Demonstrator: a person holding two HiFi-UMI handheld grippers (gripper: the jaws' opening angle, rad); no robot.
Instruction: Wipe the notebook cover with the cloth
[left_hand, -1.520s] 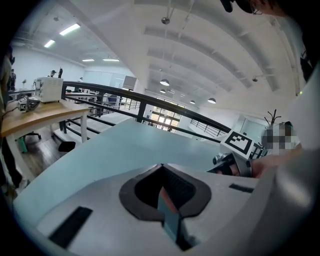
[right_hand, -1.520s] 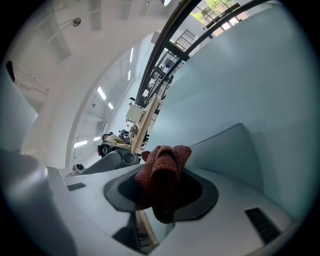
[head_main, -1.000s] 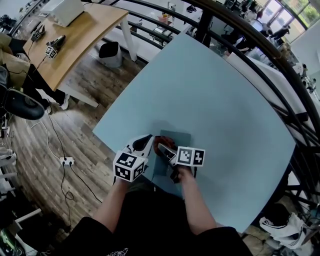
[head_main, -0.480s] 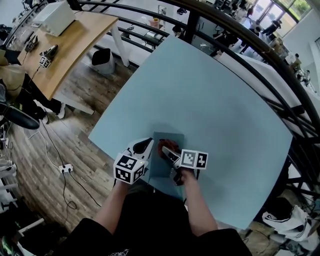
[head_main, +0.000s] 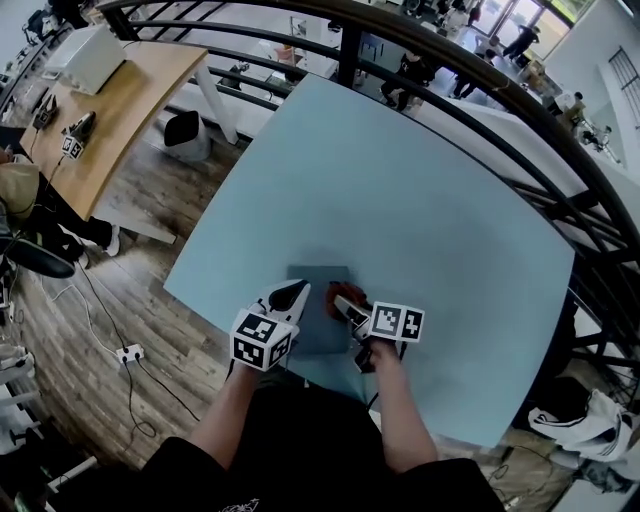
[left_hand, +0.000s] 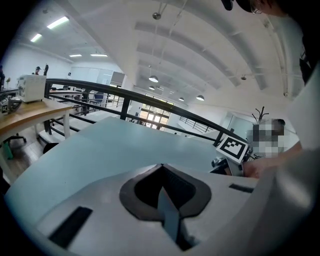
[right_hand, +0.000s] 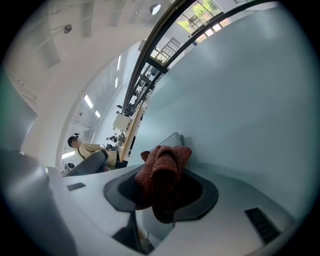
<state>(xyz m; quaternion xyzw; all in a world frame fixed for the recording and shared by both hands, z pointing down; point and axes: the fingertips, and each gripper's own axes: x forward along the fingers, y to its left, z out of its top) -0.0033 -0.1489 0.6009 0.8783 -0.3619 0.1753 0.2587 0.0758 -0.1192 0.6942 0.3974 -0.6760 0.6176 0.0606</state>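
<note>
A dark grey-blue notebook (head_main: 312, 285) lies flat near the front edge of the pale blue table (head_main: 420, 200). My left gripper (head_main: 296, 291) sits at the notebook's left edge, its jaws shut on a thin slate-blue sliver of the notebook (left_hand: 167, 217). My right gripper (head_main: 343, 301) is shut on a bunched red cloth (head_main: 334, 298), which rests on the right part of the cover. In the right gripper view the cloth (right_hand: 162, 172) fills the jaws, with a corner of the notebook (right_hand: 169, 141) just beyond it.
A black railing (head_main: 470, 80) curves round the table's far side. A wooden desk (head_main: 120, 100) and a floor with cables (head_main: 120, 330) lie below at the left. The table's front edge (head_main: 300, 365) runs just behind the notebook.
The right gripper has carried the cloth rightward across the cover, from its left part to its right part. The left gripper has stayed at the notebook's left edge.
</note>
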